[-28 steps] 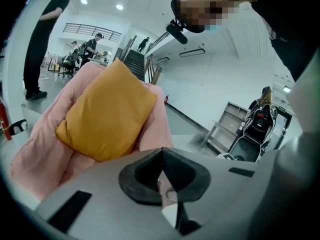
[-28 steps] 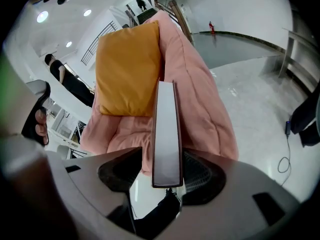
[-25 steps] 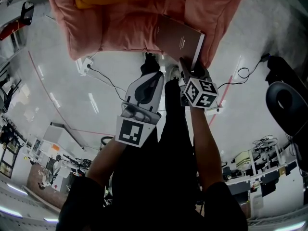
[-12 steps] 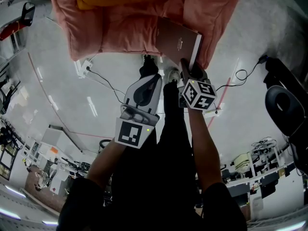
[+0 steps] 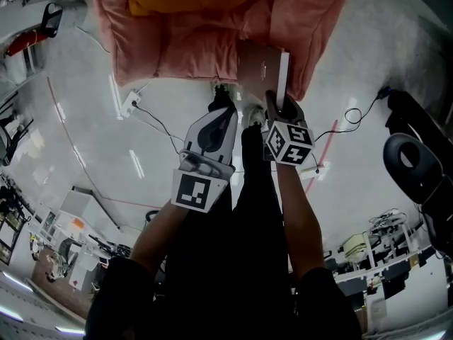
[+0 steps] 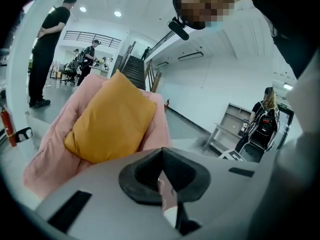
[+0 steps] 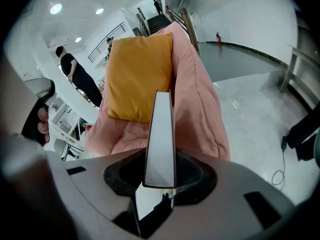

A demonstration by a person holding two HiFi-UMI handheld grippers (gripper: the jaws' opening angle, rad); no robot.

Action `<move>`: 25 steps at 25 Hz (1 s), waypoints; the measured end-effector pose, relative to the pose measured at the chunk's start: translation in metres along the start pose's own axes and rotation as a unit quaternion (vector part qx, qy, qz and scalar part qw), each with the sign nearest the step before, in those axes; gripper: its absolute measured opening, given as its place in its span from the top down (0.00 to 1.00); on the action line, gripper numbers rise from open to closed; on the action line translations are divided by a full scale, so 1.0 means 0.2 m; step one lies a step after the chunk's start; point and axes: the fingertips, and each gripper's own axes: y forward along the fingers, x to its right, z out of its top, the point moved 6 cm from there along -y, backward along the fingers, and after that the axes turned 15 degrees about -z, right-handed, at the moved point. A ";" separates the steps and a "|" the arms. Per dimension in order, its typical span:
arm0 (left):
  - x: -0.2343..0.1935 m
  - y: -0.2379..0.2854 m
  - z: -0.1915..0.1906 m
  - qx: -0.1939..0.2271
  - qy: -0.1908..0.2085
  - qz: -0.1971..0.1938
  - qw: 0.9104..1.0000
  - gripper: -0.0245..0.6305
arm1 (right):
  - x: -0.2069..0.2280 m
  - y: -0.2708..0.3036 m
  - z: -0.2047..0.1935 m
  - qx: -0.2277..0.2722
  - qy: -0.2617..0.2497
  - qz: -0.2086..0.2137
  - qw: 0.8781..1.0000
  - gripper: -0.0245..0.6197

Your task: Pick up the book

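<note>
Pink padding covers the armchair [image 5: 191, 52], the largest item in the scene, which lies directly ahead of both sets of fingers. A yellow pillow [image 7: 137, 74] sits in the seat, beyond the far end of the book and slightly to the left of the right gripper's fingers. The book [image 7: 161, 134] stands on edge between the fingers of the right gripper [image 7: 160, 176], with its pale page edge facing back toward the hand. Its long axis runs straight away from the fingers toward the chair, and the grip is at the near end only. These jaws have just been closing and now clamp the covers from both sides. Whether the far end of the book touches the cushion cannot be determined from any view. The left gripper [image 5: 221, 112] is just beside the right one, on its left and apart from the book, with its jaws together and nothing between them. The right hand is therefore the working hand. Judgement: the lift must raise the book along the line of its long axis, because a one-ended grip allows the far end to droop.
</note>
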 end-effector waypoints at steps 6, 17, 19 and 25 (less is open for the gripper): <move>0.08 -0.06 0.08 0.016 0.013 0.003 1.000 0.95 | 0.01 -0.13 0.02 0.015 -0.006 -0.002 1.000 0.74; 0.25 -0.19 0.23 0.043 0.031 0.006 0.999 0.95 | -0.04 -0.39 0.09 0.043 -0.027 0.007 0.999 0.74; 0.28 -0.21 0.26 0.049 0.037 0.008 0.998 0.95 | -0.04 -0.43 0.11 0.049 -0.029 0.007 0.998 0.74; 0.38 -0.26 0.34 0.064 0.051 0.011 0.997 0.95 | -0.04 -0.56 0.17 0.070 -0.039 0.010 0.997 0.74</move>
